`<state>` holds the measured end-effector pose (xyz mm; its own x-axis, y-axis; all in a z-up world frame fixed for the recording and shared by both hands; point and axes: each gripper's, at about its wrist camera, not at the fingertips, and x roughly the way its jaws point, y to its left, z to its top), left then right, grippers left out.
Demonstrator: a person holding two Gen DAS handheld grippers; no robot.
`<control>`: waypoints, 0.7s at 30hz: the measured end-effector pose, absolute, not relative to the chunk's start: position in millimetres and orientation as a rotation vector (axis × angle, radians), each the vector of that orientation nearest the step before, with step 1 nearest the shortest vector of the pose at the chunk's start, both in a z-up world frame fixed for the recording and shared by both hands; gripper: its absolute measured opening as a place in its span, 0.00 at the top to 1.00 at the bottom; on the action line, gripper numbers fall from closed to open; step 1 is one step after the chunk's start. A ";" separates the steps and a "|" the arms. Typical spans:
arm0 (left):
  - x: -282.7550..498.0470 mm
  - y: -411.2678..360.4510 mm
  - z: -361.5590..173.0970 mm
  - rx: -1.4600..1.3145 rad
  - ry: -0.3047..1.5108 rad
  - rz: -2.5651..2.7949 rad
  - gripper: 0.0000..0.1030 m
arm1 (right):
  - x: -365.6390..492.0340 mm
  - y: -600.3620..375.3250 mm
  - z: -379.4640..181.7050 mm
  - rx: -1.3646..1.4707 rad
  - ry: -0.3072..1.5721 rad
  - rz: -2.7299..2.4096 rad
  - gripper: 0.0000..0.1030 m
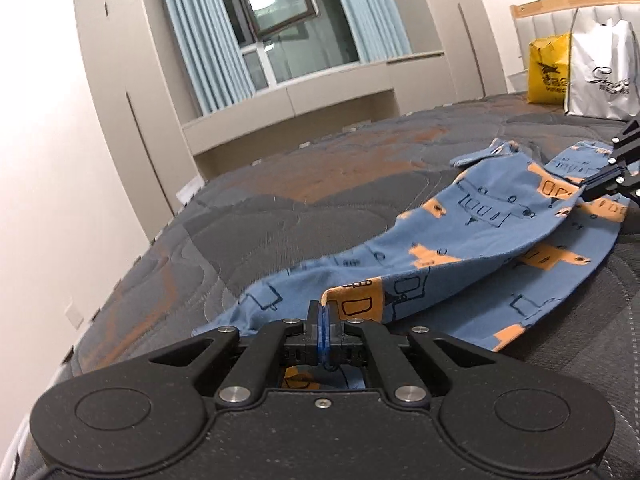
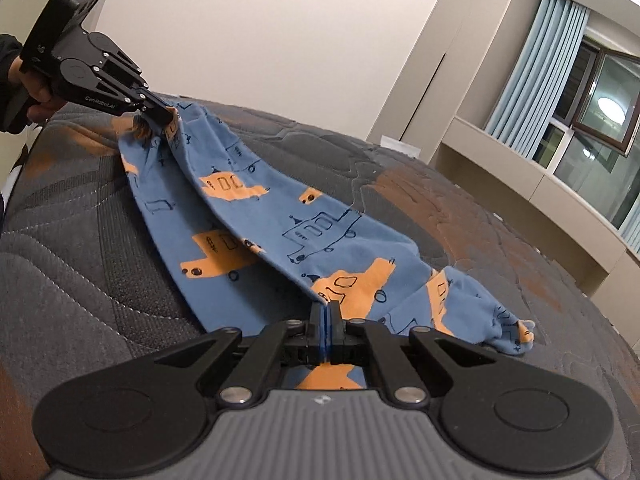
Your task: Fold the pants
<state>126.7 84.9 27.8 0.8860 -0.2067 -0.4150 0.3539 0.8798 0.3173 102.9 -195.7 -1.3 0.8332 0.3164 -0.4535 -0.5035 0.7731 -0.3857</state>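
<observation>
I am carrying a fold; my left gripper and right gripper are both clenching the pants, draped over the mattress toward two o'clock; next I judge lowering evenly, then releasing.

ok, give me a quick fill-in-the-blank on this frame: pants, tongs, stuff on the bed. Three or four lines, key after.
1. Both the left tongs and the right tongs are ____ on the pants.
2. The pants are blue with ____ vehicle prints.
3. Most of the pants rests on the grey quilted ____.
4. Beside the white bag by the headboard stands a ____ bag.

Missing words: shut; orange; mattress; yellow
</observation>
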 end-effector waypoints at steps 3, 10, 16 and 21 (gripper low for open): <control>116.6 88.7 30.0 0.408 0.367 -0.331 1.00 | 92.2 -199.1 2.9 -0.523 0.360 0.449 1.00; 99.4 96.4 13.0 0.427 0.395 -0.350 1.00 | 78.6 -197.3 -5.7 -0.549 0.385 0.459 1.00; 94.6 101.0 9.0 0.413 0.395 -0.361 1.00 | 76.7 -192.9 -11.4 -0.556 0.400 0.462 1.00; 94.5 100.3 4.6 0.428 0.424 -0.371 1.00 | 80.8 -193.6 -12.6 -0.561 0.413 0.455 1.00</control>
<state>94.5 100.3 4.6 0.8479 -0.2538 -0.4655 0.4278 0.8461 0.3179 80.8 -193.6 -12.6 0.8217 0.2952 -0.4876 -0.5138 0.7539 -0.4094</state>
